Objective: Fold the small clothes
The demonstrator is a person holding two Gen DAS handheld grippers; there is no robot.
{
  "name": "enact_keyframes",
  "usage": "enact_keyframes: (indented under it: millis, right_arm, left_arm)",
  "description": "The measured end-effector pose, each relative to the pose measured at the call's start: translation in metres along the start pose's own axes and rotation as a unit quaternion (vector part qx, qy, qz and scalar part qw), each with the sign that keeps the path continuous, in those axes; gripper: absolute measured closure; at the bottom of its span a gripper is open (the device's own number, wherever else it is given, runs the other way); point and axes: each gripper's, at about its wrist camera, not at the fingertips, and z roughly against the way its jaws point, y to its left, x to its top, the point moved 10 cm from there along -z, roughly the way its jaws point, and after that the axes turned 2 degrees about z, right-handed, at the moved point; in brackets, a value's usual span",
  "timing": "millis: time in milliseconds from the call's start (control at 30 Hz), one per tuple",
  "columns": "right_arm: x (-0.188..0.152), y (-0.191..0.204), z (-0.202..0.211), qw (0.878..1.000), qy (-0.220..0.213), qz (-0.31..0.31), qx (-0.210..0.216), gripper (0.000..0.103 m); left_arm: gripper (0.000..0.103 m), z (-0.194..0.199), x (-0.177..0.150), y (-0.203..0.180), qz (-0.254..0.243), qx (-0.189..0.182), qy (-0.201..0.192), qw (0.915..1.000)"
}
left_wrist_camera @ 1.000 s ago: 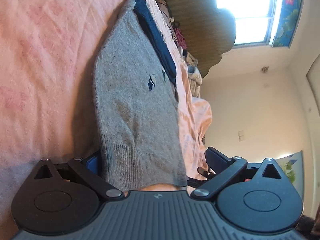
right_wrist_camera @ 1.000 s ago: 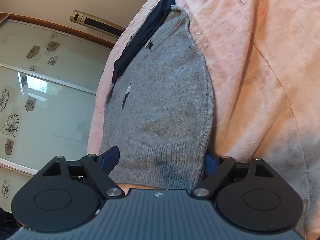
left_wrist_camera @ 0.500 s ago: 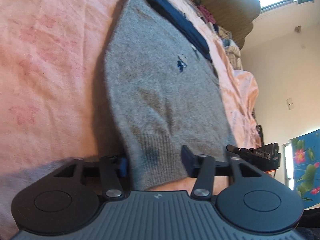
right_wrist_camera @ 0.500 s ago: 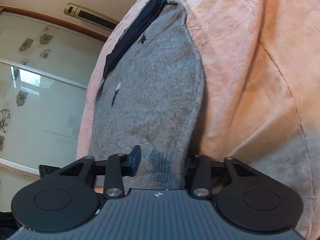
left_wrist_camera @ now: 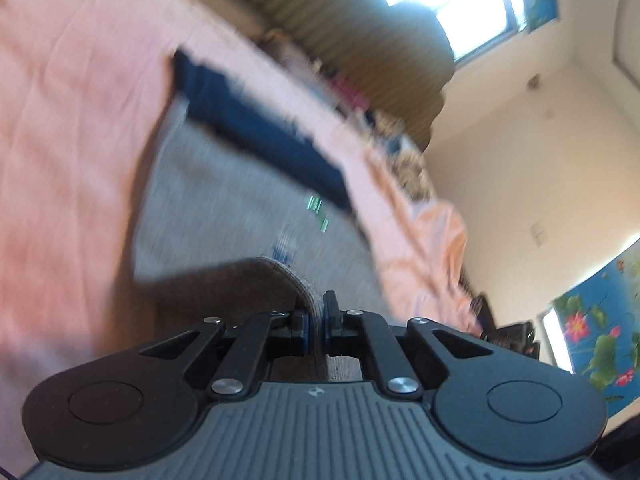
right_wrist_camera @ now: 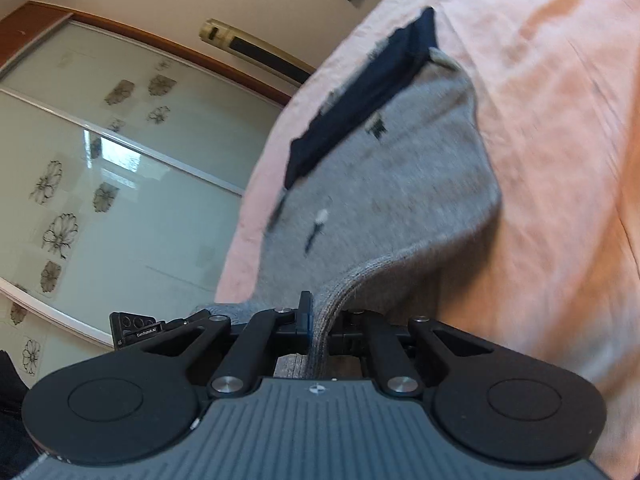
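A small grey knitted sweater [left_wrist_camera: 224,208] with a dark blue collar band [left_wrist_camera: 260,136] lies on a pink bedsheet [left_wrist_camera: 72,120]. My left gripper [left_wrist_camera: 316,320] is shut on the sweater's ribbed hem and lifts that corner off the sheet. My right gripper [right_wrist_camera: 320,320] is shut on the other hem corner of the sweater [right_wrist_camera: 384,184], also raised. The collar band [right_wrist_camera: 360,96] lies at the far end. The left wrist view is blurred by motion.
The bed's edge runs along the sweater's side, with a pile of clothes [left_wrist_camera: 380,120] and a dark striped cushion [left_wrist_camera: 360,40] beyond. A glass sliding door [right_wrist_camera: 100,160] stands past the bed's other side. The other gripper's body [right_wrist_camera: 136,328] shows at the left.
Both grippers have closed from wide open onto the hem corners and have lifted the hem off the sheet. Both views have tilted.
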Motion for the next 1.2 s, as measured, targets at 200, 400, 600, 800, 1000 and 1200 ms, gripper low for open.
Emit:
enact_keyframes:
  millis: [200, 400, 600, 800, 1000, 1200]
  right_arm:
    - [0.121, -0.007, -0.034, 0.996, -0.083, 0.009, 0.039, 0.091]
    - [0.235, -0.067, -0.09, 0.992, -0.121, -0.031, 0.012, 0.091]
    - [0.292, -0.14, -0.149, 0.99, -0.114, -0.076, -0.045, 0.091]
    - [0.306, -0.172, -0.187, 0.986, -0.112, -0.109, -0.062, 0.086]
    - [0.296, -0.172, -0.186, 0.987, -0.106, -0.115, -0.049, 0.039]
    - [0.293, -0.158, -0.175, 0.989, -0.098, -0.089, -0.063, 0.029]
  left_arm:
    - [0.097, -0.041, 0.115, -0.001, -0.005, -0.013, -0.089, 0.9959]
    - [0.097, -0.112, 0.222, 0.035, -0.004, 0.035, -0.127, 0.9913]
    - [0.097, -0.172, 0.278, 0.089, 0.019, 0.085, -0.136, 0.9868]
    - [0.097, -0.188, 0.289, 0.102, 0.002, 0.097, -0.132, 0.9866]
    - [0.036, -0.198, 0.262, 0.071, -0.217, 0.202, -0.093, 0.9506]
    - [0.022, -0.225, 0.242, 0.06, -0.37, 0.26, -0.069, 0.8891]
